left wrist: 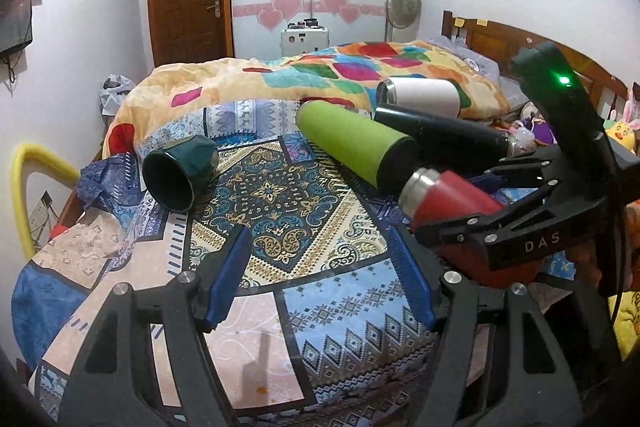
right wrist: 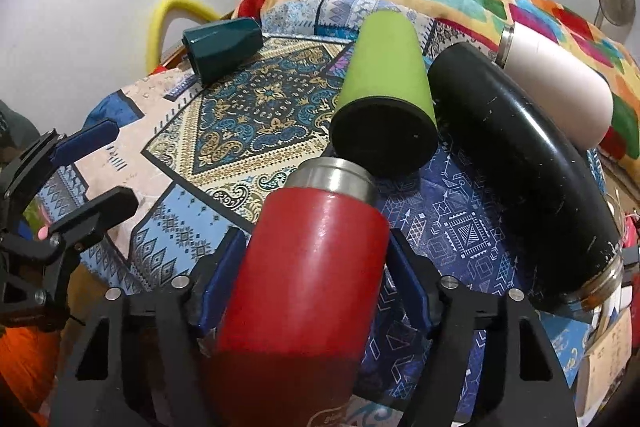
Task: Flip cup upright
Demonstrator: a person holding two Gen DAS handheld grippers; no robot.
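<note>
Near the bed's edge, right hand-held gripper (right wrist: 316, 267) pinches the red cup (right wrist: 308, 267) mid-body; rigid, glossy, probably slippery; left hand-held gripper (left wrist: 320, 267) spread.

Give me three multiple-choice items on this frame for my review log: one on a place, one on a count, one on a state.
1. Where does the dark green cup lie relative to the lime green bottle, in the left wrist view?
A. To its left, apart from it
B. On top of it
C. Inside it

2. How many drinking vessels lie on the bed cover?
A. Three
B. Five
C. Seven

3. What is the right gripper doing?
A. Hanging open over bare cloth
B. Gripping the white bottle
C. Straddling the red bottle, fingers on either side

Answers:
1. A: the dark green cup lies on its side, well left of the lime green bottle.
2. B: cup, lime green, black bottle, white bottle and red bottle.
3. C: the right gripper has a blue pad at each flank of the red bottle; the left gripper is open and holds nothing.
</note>
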